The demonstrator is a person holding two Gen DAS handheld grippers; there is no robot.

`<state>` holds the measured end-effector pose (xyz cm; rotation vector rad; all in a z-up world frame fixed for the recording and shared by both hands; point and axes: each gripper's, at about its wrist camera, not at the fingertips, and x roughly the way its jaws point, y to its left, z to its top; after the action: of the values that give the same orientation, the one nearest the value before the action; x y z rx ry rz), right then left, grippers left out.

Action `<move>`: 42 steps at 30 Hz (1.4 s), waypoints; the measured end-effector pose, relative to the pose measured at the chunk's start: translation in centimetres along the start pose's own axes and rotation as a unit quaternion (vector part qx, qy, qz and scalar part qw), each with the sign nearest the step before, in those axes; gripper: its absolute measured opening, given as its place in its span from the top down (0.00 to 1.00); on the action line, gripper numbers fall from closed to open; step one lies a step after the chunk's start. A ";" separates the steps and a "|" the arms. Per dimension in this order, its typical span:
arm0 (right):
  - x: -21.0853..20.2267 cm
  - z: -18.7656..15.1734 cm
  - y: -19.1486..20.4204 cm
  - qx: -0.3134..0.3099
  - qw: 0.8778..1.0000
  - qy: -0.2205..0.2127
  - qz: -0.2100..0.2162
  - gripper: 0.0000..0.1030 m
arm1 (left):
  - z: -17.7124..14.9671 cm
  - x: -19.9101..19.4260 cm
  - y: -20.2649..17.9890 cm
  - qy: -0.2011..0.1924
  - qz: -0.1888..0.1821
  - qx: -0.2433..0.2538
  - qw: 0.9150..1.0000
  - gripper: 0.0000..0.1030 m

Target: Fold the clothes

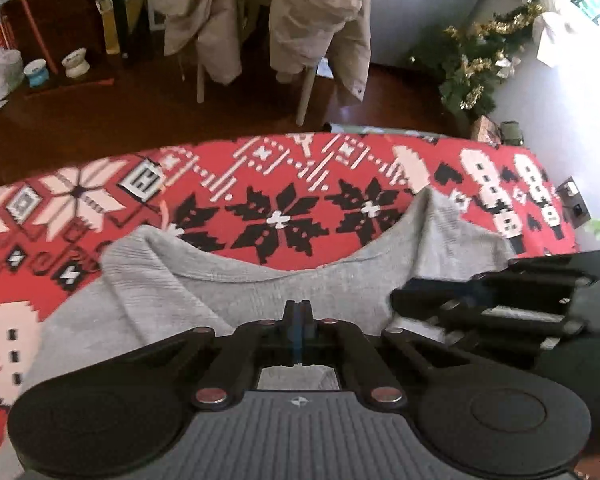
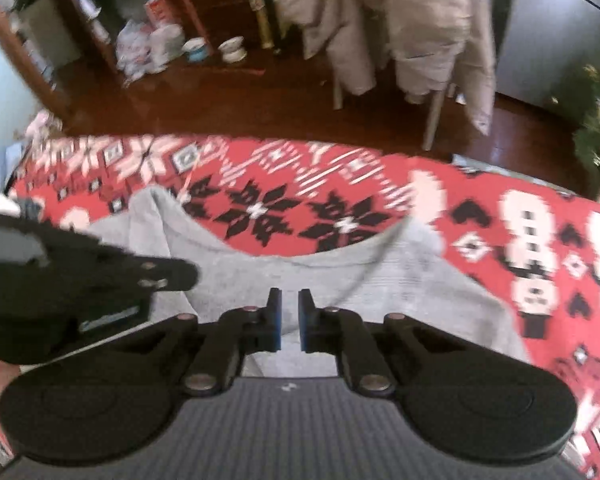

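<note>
Left wrist view: left gripper (image 1: 298, 312) at 6 o'clock, fingers pressed together with nothing visibly between them, poised over the grey garment (image 1: 228, 296). Garment lies on the red patterned tabletop cover (image 1: 284, 184), its curved edge open toward 12 o'clock, a ribbed corner folded up at 9 o'clock. Right gripper (image 1: 404, 300) enters from 3 o'clock, low over the fabric; its finger state cannot be told here.

Right wrist view: right gripper (image 2: 288, 312), fingers (image 2: 274, 316) slightly apart, holding nothing, grey garment (image 2: 380, 280) beneath. Left gripper (image 2: 180, 276) at 9 o'clock. Beige jacket (image 2: 420, 20) draped on a chair at 12 o'clock.
</note>
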<state>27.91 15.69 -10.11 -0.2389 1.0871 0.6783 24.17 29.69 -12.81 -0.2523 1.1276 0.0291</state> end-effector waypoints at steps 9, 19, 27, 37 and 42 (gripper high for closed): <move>5.0 0.7 -0.9 0.021 1.000 -0.022 0.005 0.96 | 1.5 2.2 1.8 -0.014 -0.019 -0.014 1.000 1.00; 2.7 1.3 -2.4 0.028 0.999 -0.028 0.001 0.90 | 1.5 0.4 3.1 -0.018 -0.001 -0.011 1.000 1.00; 3.3 0.9 -5.5 0.041 0.998 -0.033 -0.043 0.97 | 2.0 1.4 4.1 -0.015 0.027 -0.006 1.000 1.00; 1.1 2.2 -6.9 0.056 0.995 -0.066 -0.055 0.93 | 2.7 -2.2 5.6 -0.033 0.032 -0.002 0.999 1.00; 2.3 2.1 -7.5 0.056 0.995 -0.061 -0.060 0.94 | 2.3 0.2 4.8 -0.010 0.057 0.031 0.998 1.00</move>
<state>34.71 11.85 -12.26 -0.1625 0.9816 0.5159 25.61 34.87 -12.94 -0.1313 1.1199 0.0969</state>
